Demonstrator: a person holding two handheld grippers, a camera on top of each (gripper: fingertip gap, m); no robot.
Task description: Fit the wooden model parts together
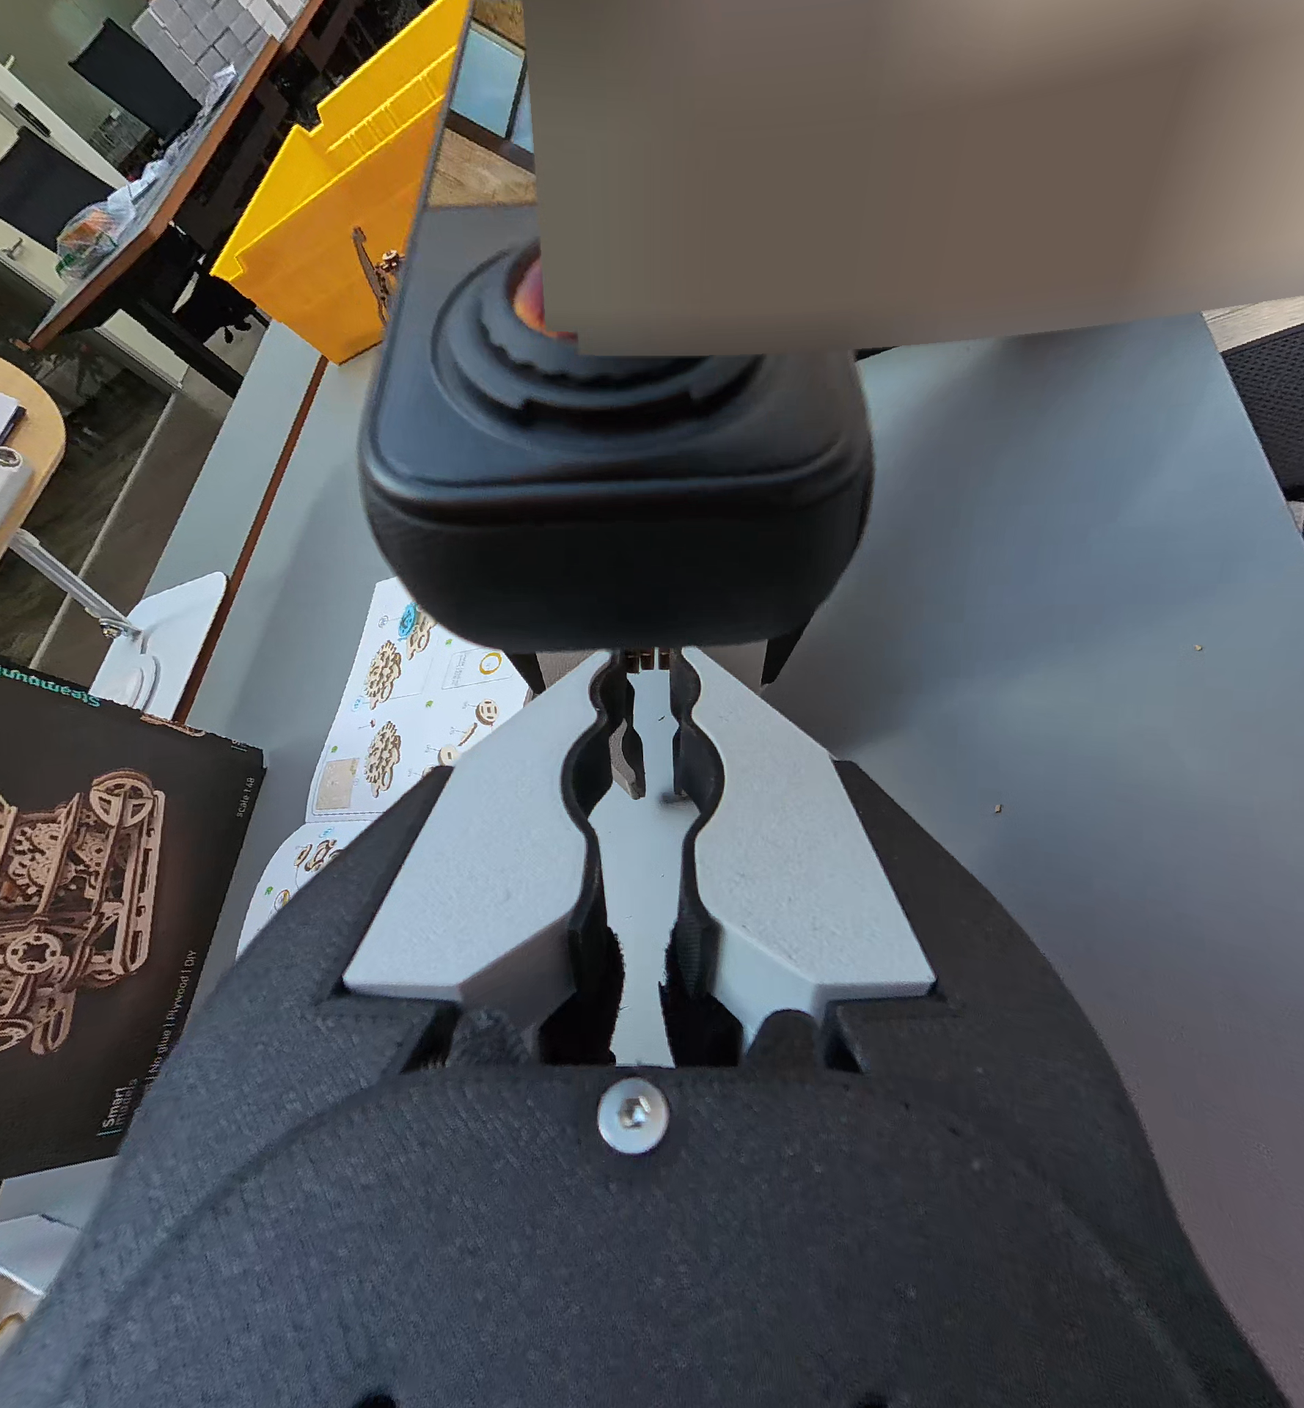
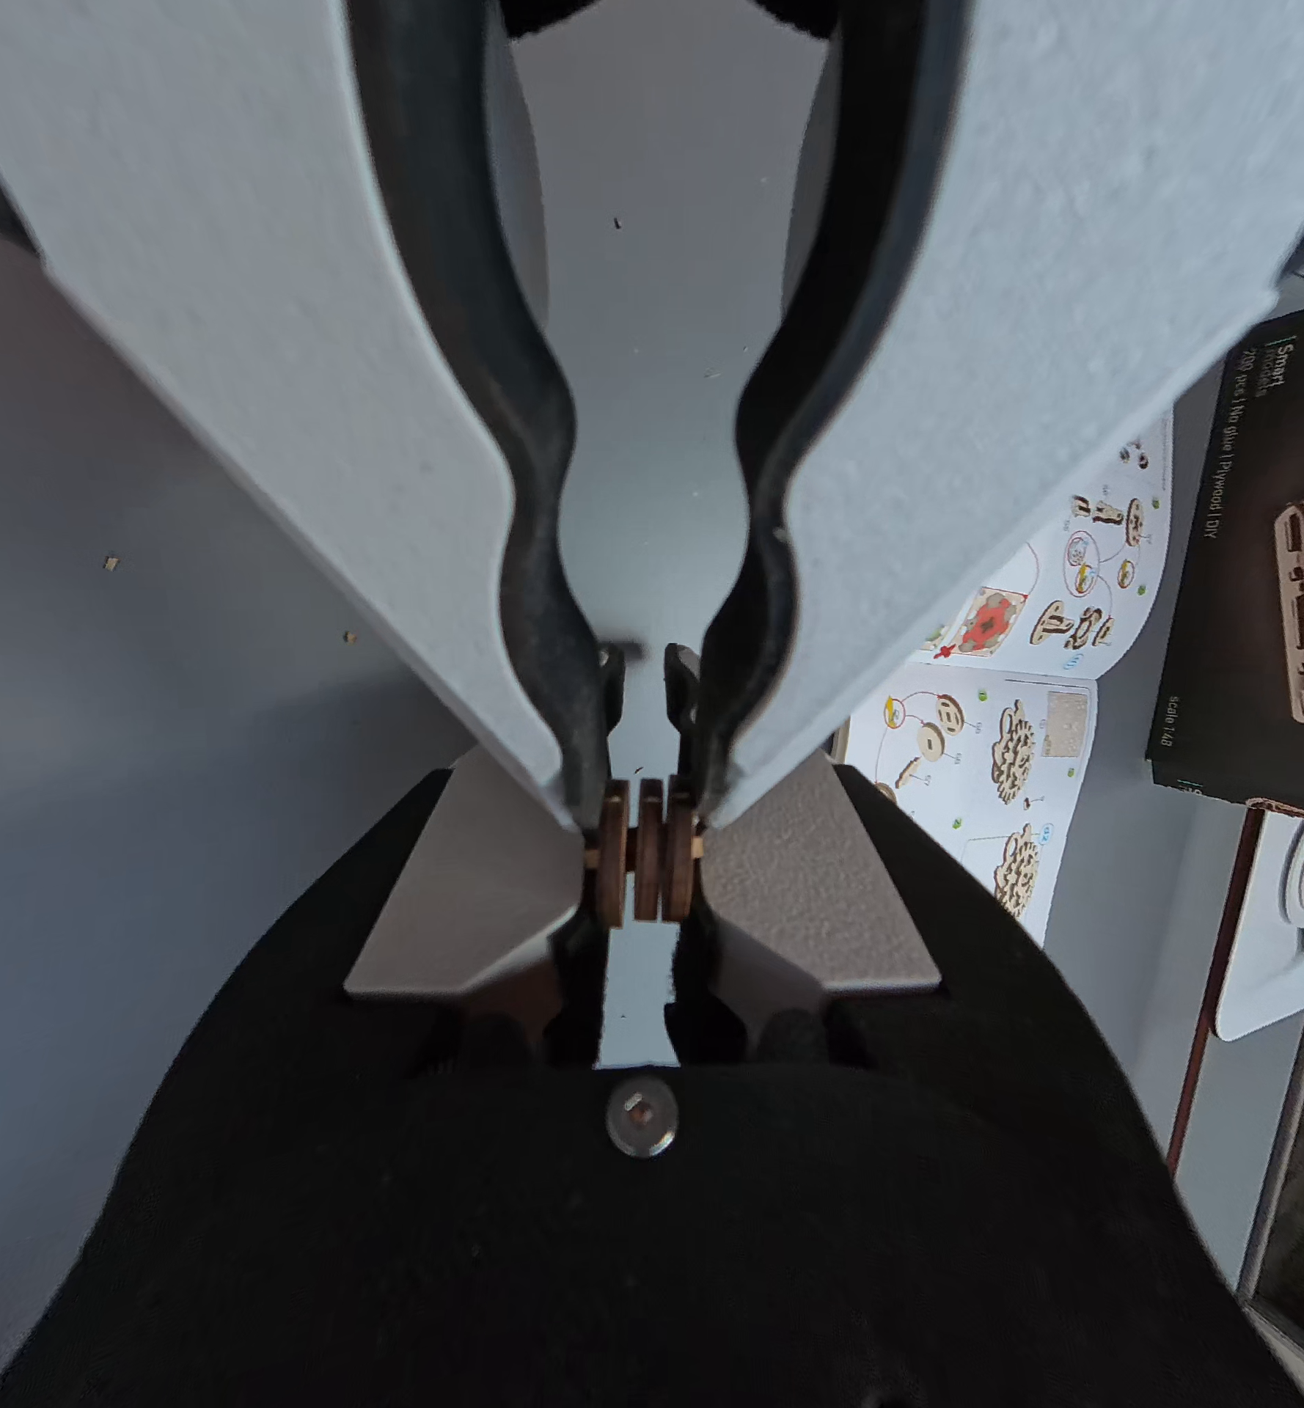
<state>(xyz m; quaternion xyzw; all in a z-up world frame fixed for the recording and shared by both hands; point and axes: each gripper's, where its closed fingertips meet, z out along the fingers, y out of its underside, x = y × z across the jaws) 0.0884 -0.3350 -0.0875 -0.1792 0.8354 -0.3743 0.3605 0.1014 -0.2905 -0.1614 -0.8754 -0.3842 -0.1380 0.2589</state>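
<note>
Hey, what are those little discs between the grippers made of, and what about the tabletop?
The discs look like thin laser-cut plywood: pale faces, dark browned edges, matte. The tabletop looks like smooth grey laminate or painted board with a soft sheen; which one is unclear.

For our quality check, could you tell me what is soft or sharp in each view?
Right wrist view: the wooden discs are sharp, the left gripper near the lens is soft. Left wrist view: sharp throughout, the table softly lit without harsh glare.
</note>
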